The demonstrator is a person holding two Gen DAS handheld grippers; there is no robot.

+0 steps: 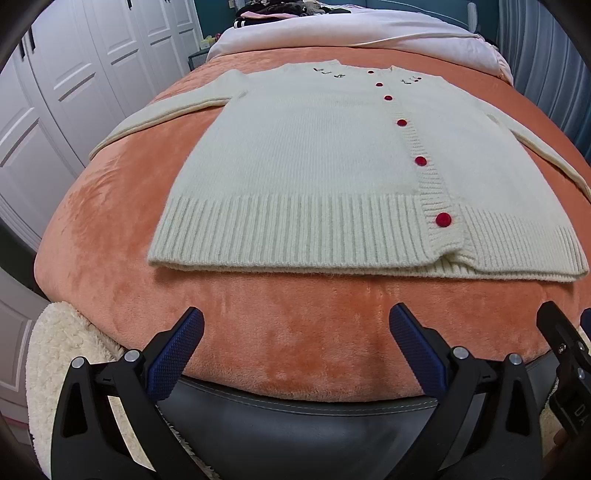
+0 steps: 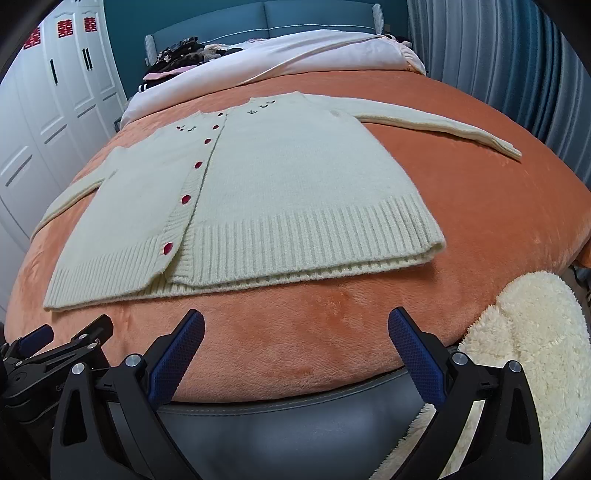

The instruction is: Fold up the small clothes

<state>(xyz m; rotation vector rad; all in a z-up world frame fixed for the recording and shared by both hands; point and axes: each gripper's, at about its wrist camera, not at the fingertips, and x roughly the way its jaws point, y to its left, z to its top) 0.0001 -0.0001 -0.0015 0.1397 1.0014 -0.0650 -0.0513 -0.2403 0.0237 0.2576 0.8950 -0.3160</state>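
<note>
We have a cream knit cardigan (image 1: 314, 155) spread flat, buttoned, face up on the orange blanket (image 1: 110, 221) that covers the bed. Its ribbed hem (image 1: 295, 229) is the edge nearest us and its neckline lies at the far end, so the garment's long axis runs straight away from our fingers toward the white duvet (image 1: 351, 33). The row of red buttons (image 1: 443, 219) follows that same line.

Our left gripper (image 1: 295, 343) hangs over the near edge of the bed with its fingers spread wide and nothing between them; the hem lies ahead of it and apart, with a strip of bare blanket in between. Our right gripper (image 2: 295, 343) stands the same way, wide and empty, just beside the left one, and equally short of the hem.

From the left view the left sleeve (image 1: 159, 114) reaches out sideways toward the wardrobe doors (image 1: 55, 92); from the right view the right sleeve (image 2: 443, 125) stretches out toward the curtain (image 2: 517, 55). Each hem corner sits nearer its own hand, so we judge that a first fold would start with each of us reaching forward to our own side.
</note>
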